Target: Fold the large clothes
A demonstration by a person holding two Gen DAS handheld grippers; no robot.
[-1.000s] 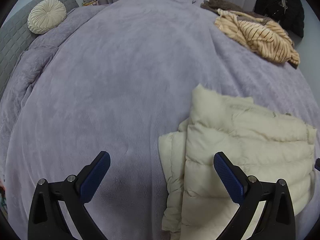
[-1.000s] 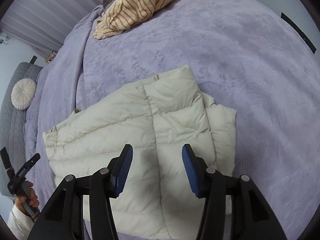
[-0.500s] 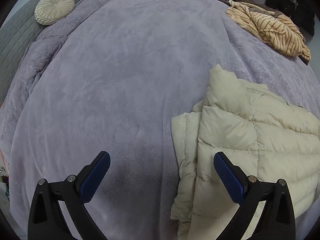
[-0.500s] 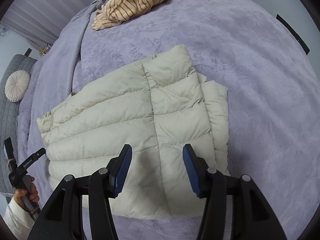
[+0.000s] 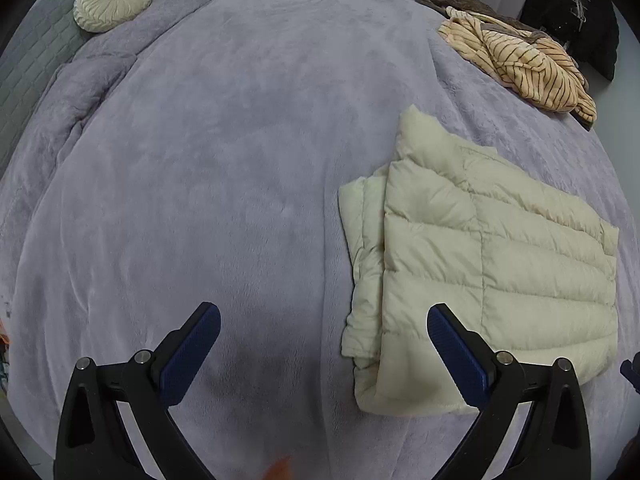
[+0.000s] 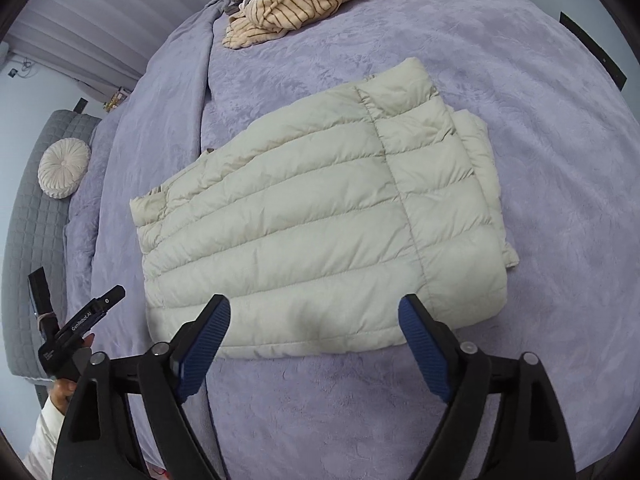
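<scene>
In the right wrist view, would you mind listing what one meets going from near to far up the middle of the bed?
Right gripper with its jaws wide open and nothing between them → folded cream puffer jacket → bare purple blanket → striped beige garment.

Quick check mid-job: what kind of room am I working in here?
Most likely a bedroom: a wide bed under a lilac blanket, a grey quilted headboard with a round cushion, and curtains behind.
</scene>
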